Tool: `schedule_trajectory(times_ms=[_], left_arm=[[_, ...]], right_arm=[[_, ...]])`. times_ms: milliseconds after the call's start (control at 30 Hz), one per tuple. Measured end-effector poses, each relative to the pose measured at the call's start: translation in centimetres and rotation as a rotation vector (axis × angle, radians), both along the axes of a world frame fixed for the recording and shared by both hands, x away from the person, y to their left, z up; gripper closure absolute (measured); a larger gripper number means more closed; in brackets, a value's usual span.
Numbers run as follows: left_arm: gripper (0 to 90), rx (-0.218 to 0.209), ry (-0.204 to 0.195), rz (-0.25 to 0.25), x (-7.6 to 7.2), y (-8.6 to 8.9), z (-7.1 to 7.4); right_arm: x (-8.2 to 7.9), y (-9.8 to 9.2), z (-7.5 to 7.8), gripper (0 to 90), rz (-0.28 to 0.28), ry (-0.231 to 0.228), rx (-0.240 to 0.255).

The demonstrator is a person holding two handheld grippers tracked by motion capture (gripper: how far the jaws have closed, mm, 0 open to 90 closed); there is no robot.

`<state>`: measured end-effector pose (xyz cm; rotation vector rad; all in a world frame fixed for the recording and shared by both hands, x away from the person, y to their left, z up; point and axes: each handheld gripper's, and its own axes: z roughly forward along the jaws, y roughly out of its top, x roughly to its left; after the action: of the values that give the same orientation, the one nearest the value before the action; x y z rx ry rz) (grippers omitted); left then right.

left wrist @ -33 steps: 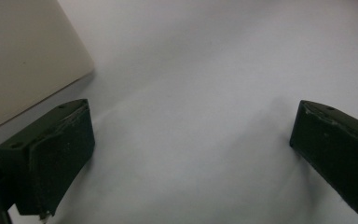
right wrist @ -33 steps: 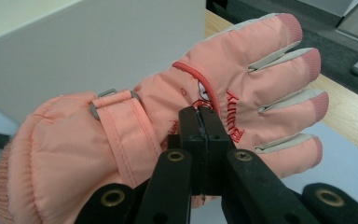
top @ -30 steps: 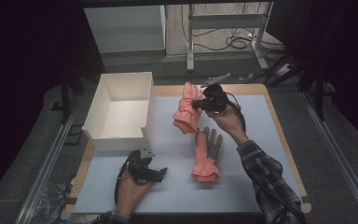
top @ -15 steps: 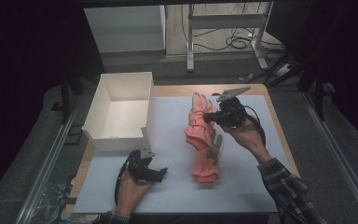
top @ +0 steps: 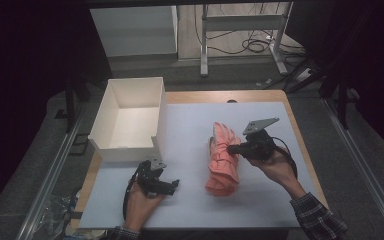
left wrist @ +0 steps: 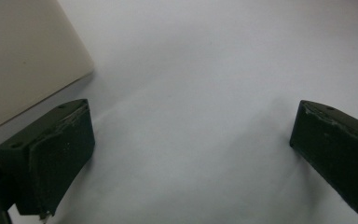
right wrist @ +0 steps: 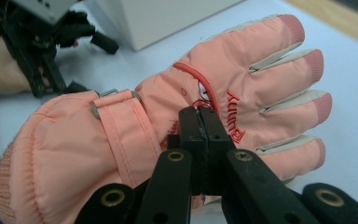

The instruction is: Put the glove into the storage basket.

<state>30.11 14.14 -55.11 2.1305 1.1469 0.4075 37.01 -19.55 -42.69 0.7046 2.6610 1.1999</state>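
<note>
On the white mat [top: 190, 125], right gripper [right wrist: 200, 122] clamped on pink glove [right wrist: 168, 107], left gripper [left wrist: 191, 154] apart over bare mat.

Left gripper [top: 172, 184] agape, right gripper [top: 231, 148] clamped.

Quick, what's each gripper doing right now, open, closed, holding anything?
Left gripper: open, nothing between its jaws, resting over the white mat.
Right gripper: closed, pinching the fabric of the pink glove.
</note>
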Motion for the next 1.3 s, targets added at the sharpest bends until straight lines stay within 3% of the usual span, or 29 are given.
schedule_trajectory(times_ms=[133, 333, 400, 533, 767, 800, 1067, 1300], left_arm=[[0.0, 0.0, -0.001, 0.0, 0.0, 0.0, 0.0], [0.0, 0.0, -0.001, 0.0, 0.0, 0.0, 0.0], [0.0, -0.002, -0.001, 0.001, 0.0, 0.0, 0.0], [0.0, 0.002, -0.001, -0.002, 0.0, 0.0, 0.0], [0.0, -0.002, -0.002, 0.001, 0.0, 0.0, 0.0], [0.0, -0.001, -0.002, 0.001, 0.0, 0.0, 0.0], [0.0, -0.003, -0.002, 0.001, 0.0, 0.0, 0.0], [0.0, 0.002, 0.0, -0.003, 0.0, 0.0, 0.0]], right_arm=[[0.2, 0.2, -1.6, 89.7, 0.011, 0.032, -0.009], [0.4, 0.4, -2.8, 89.7, 0.015, 0.048, -0.018], [0.2, 0.7, -3.4, 89.4, 0.022, 0.03, -0.057], [0.0, 1.2, -4.2, 88.6, 0.027, 0.024, -0.064], [0.1, 0.7, -4.0, 81.9, 0.017, 0.038, -0.016], [0.0, 0.2, -3.6, 77.9, 0.007, 0.029, 0.011], [-0.3, -1.7, -2.6, 67.8, -0.061, -0.017, 0.034], [-0.6, -3.1, -3.0, 66.5, -0.1, -0.034, 0.047]])
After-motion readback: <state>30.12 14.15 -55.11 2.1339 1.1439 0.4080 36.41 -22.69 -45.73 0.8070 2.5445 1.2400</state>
